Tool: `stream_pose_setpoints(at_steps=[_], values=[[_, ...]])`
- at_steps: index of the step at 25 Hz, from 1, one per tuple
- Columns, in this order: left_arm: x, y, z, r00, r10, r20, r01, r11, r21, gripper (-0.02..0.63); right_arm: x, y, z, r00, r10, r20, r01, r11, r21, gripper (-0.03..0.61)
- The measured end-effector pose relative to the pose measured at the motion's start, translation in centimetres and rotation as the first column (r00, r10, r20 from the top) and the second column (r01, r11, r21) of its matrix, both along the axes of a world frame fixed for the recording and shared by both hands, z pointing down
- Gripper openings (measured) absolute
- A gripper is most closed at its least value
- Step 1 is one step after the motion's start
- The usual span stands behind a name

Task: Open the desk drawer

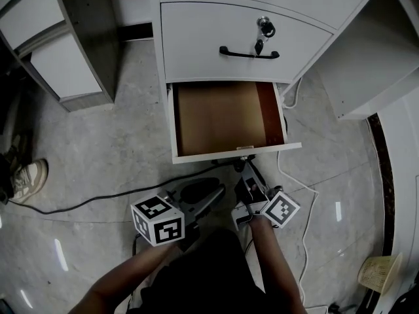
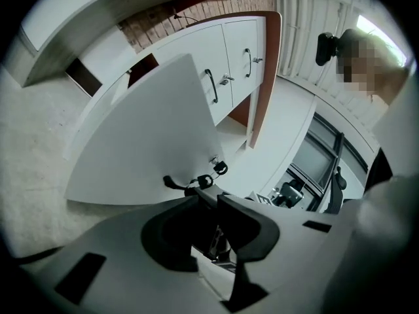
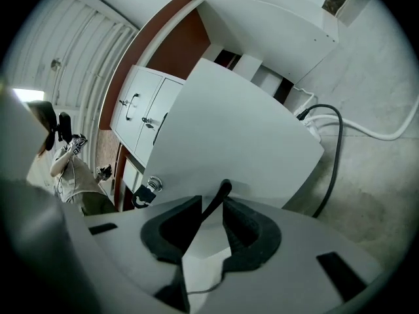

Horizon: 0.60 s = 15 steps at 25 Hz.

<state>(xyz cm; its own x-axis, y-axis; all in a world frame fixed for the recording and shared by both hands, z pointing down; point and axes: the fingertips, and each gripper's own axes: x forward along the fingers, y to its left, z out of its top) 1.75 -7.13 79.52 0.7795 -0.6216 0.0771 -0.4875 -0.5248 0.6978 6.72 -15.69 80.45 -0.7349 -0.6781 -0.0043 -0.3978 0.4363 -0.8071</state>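
Observation:
The white desk's lower drawer (image 1: 175,124) stands pulled out, and its brown bottom shows. My right gripper (image 1: 247,167) is at the drawer's front panel (image 1: 275,148). In the right gripper view the gripper (image 3: 211,208) is shut on the drawer's thin black handle (image 3: 221,193), which runs between the pads. My left gripper (image 1: 211,195) hangs over the floor, left of the right one and short of the drawer. Its jaws (image 2: 213,205) stand a little apart with nothing between them. The shut upper drawer (image 1: 196,38) has a black handle (image 1: 249,54) and a lock with keys (image 1: 265,29).
A black cable (image 1: 98,201) and a white cable (image 1: 306,201) lie on the marble floor. A shoe (image 1: 27,176) is at the left edge. A pale basket (image 1: 380,273) sits at the bottom right. Another white cabinet (image 1: 62,67) stands at the left. A person (image 3: 72,169) stands farther off.

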Motion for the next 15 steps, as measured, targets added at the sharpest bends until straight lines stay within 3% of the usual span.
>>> stream_pose_setpoints(at_steps=[7, 10, 15], values=[[-0.1, 2.3, -1.3, 0.995, 0.093, 0.033, -0.094, 0.995, 0.02, 0.075, 0.8, 0.7, 1.4, 0.999, 0.012, -0.051, -0.014, 0.999, -0.033, 0.106], [-0.2, 2.7, -1.4, 0.991, 0.121, 0.065, -0.122, 0.992, 0.026, 0.075, 1.1, 1.7, 1.5, 0.99, -0.017, -0.142, 0.015, 1.0, -0.014, 0.115], [0.3, 2.9, -2.8, 0.98, 0.181, 0.088, -0.186, 0.981, 0.054, 0.075, 1.7, 3.6, -0.4, 0.986, -0.038, -0.163, 0.048, 0.997, 0.063, 0.12]])
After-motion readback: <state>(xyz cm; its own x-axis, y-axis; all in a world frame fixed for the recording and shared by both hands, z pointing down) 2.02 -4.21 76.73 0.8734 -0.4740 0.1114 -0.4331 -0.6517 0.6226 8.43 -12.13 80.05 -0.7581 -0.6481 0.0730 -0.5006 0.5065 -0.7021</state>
